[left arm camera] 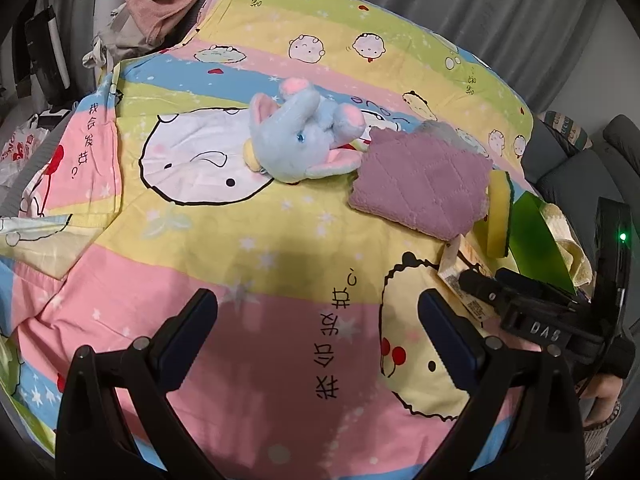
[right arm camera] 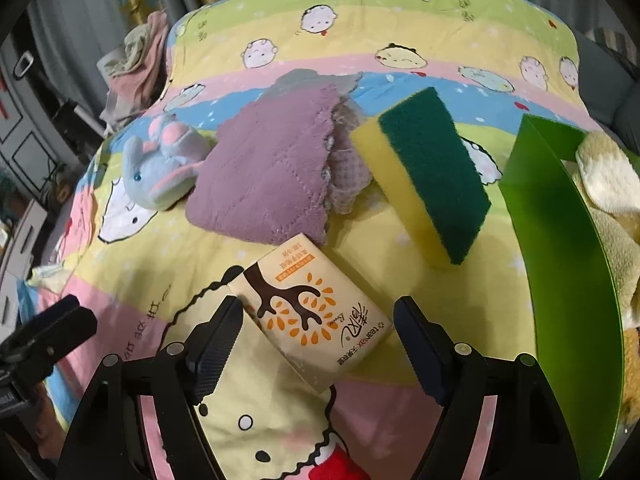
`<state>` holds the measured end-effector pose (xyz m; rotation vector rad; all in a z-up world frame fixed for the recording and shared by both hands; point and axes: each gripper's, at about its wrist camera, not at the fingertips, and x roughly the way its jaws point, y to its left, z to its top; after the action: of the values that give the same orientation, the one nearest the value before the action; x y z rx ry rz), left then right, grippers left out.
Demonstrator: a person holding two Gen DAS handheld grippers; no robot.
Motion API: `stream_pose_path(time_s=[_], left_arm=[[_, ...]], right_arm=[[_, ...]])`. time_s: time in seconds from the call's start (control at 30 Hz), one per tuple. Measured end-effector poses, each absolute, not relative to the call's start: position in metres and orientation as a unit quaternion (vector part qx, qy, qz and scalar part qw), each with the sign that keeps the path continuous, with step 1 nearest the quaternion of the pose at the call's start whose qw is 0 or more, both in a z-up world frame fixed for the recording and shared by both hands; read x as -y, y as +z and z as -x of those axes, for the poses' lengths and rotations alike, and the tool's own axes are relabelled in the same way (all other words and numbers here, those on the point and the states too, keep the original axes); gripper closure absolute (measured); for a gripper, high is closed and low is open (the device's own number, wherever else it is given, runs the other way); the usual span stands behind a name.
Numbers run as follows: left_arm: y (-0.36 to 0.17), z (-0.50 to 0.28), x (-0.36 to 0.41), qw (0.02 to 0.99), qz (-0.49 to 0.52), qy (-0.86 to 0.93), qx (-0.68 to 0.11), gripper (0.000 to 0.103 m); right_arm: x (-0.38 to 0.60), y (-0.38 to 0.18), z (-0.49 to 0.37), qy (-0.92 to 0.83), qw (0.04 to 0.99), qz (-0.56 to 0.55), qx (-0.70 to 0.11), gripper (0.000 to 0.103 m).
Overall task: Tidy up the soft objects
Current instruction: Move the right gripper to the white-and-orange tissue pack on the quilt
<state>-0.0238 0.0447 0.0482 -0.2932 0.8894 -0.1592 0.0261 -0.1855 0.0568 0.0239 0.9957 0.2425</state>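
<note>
A blue plush elephant (left arm camera: 304, 132) (right arm camera: 160, 168) lies on the cartoon bedsheet. A folded purple cloth (left arm camera: 420, 184) (right arm camera: 272, 172) lies to its right. A yellow and green sponge (left arm camera: 498, 216) (right arm camera: 428, 172) rests beside the cloth. A tissue pack (right arm camera: 312, 312) (left arm camera: 460, 280) lies between the open jaws of my right gripper (right arm camera: 320, 340), with the left finger close against its corner. A green bin (right arm camera: 560, 248) (left arm camera: 536, 236) at the right holds a cream plush. My left gripper (left arm camera: 318, 328) is open and empty over bare sheet.
A pile of clothes (left arm camera: 160, 4) (right arm camera: 136, 60) lies at the far left of the bed. The right gripper's body (left arm camera: 552, 320) shows in the left wrist view. Grey cushions (left arm camera: 580, 168) sit at the right.
</note>
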Motion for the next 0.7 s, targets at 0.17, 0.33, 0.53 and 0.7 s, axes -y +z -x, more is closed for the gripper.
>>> stream_pose_path(time_s=[0.17,0.33,0.53,0.7], left_arm=[[0.047,0.024,-0.046,0.887,0.147,-0.075,-0.431,0.003],[0.049,0.025,-0.047,0.888,0.157,-0.066,-0.427,0.003],[0.049,0.026,-0.047,0.885,0.169,-0.067,-0.428,0.003],[0.048,0.027,-0.047,0.881,0.181,-0.075,-0.432,0.004]], right_arm=[[0.170,0.056,-0.019,0.115,0.872,0.030,-0.475,0.033],[0.161,0.059,-0.010,0.132,0.865,0.041,-0.483,0.035],[0.156,0.063,-0.002,0.168,0.841,-0.012,-0.515,0.036],[0.158,0.068,0.000,0.213,0.821,-0.068,-0.526,0.036]])
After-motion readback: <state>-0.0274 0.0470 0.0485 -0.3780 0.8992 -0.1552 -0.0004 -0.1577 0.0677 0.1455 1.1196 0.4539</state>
